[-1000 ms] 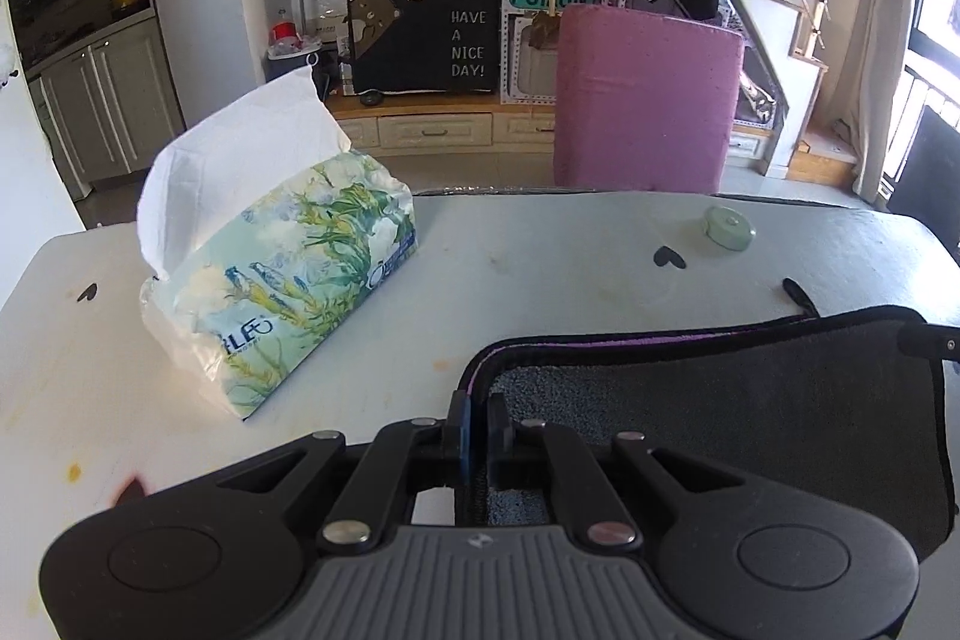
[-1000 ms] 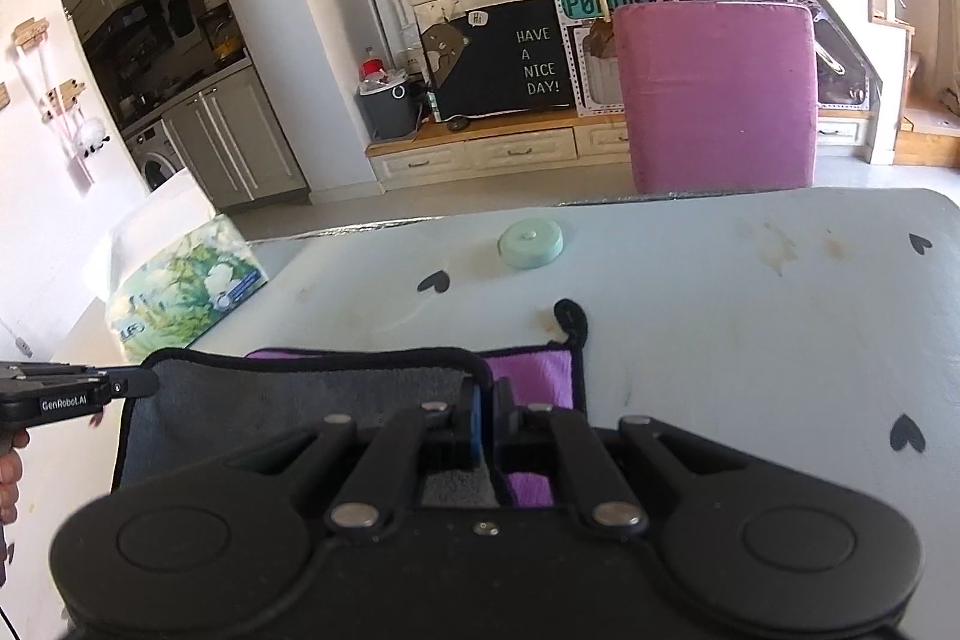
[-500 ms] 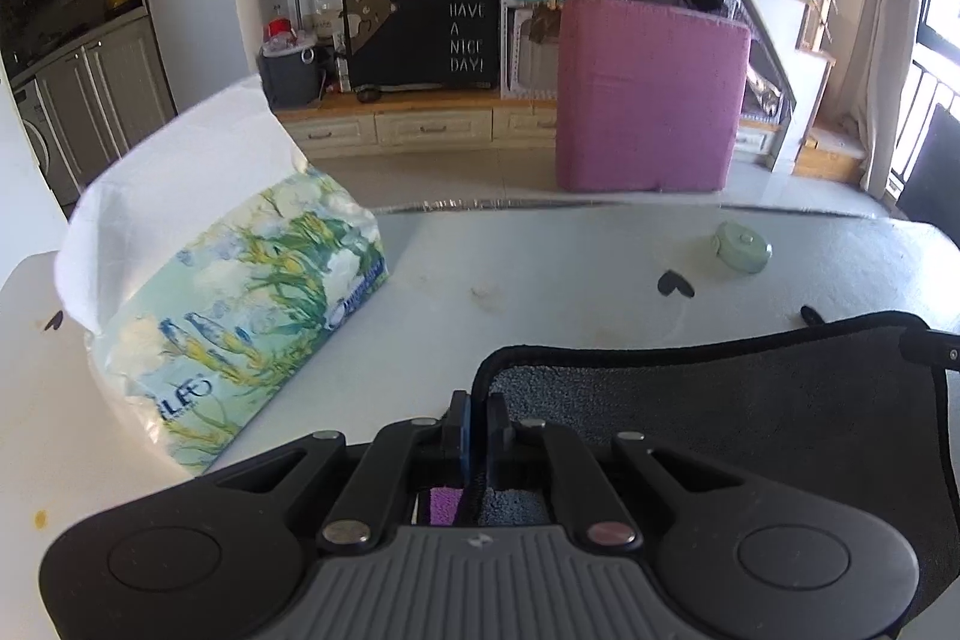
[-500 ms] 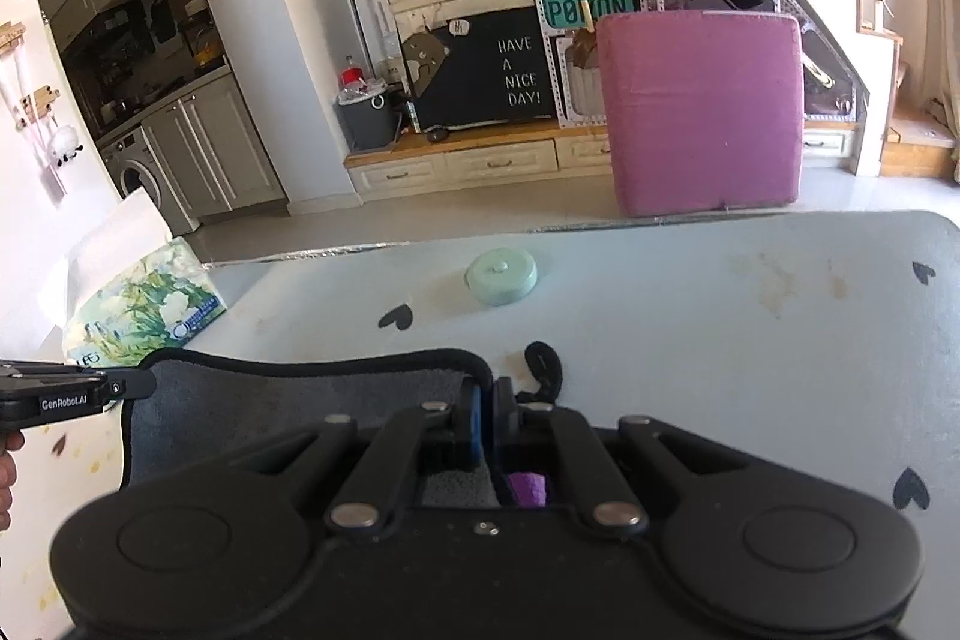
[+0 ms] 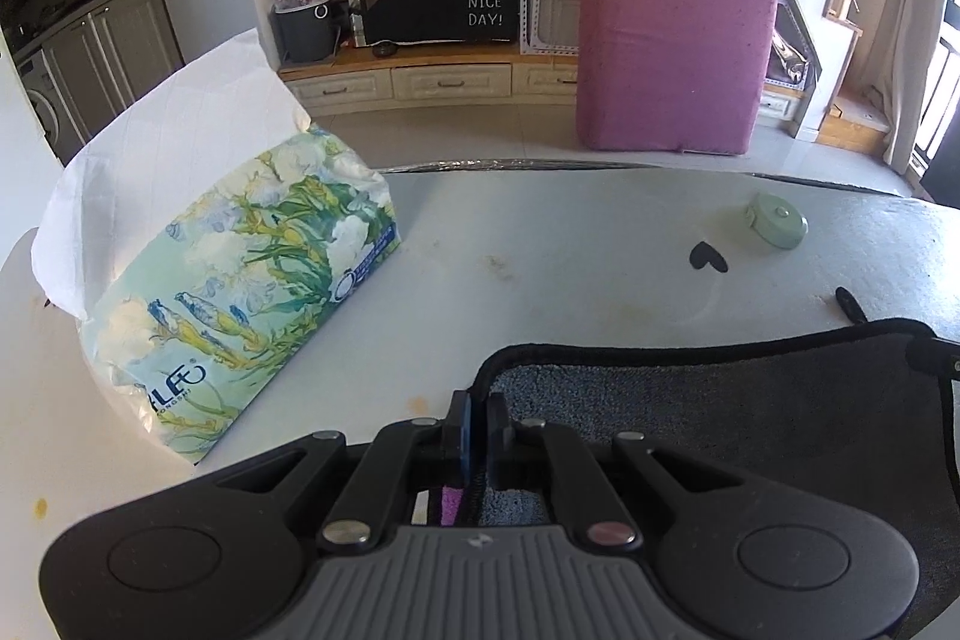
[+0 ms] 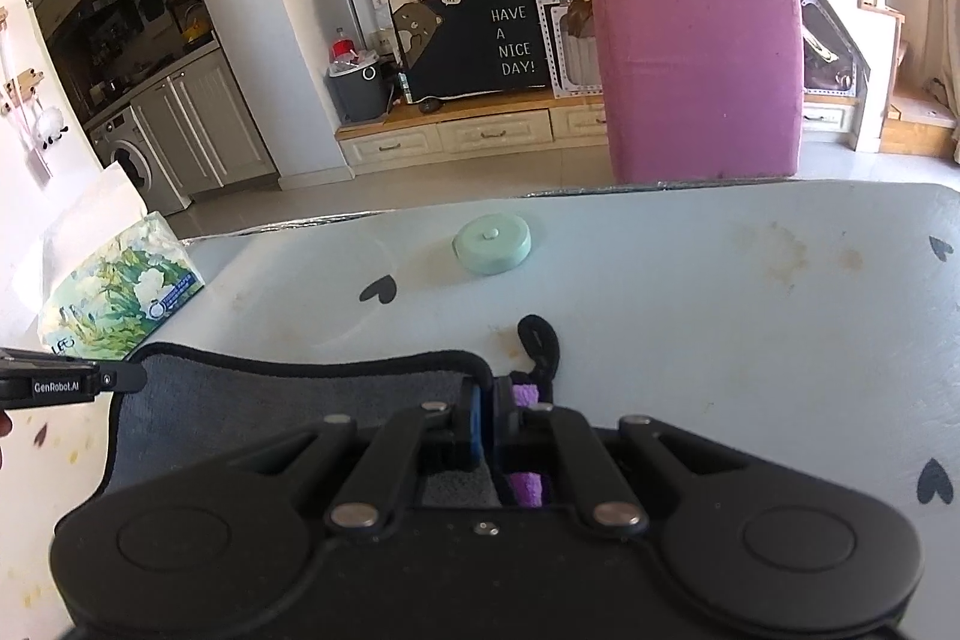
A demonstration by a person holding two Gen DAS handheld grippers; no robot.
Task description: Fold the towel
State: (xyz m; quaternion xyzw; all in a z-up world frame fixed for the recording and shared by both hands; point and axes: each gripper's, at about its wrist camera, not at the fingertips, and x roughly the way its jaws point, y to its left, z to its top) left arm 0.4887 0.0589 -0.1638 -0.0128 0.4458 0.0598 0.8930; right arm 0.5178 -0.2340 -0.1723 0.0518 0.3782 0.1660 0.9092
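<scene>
Left tool (image 5: 477,415): fingers clenched on the near-left corner of the dark grey terry towel with black piping (image 5: 720,400), pointing level across the bench.
Right tool (image 6: 486,415): pinched tight on the towel's (image 6: 288,400) other corner, beside its black hanging loop (image 6: 540,340).
Towel: lies on the white heart-patterned bench (image 6: 720,292), grey face up, its piped edge stretched between both tools, purple underside showing at the fingers.
Nearby: floral soft tissue pack (image 5: 240,304) left of the towel; round mint-green tape measure (image 6: 492,244) beyond it.
</scene>
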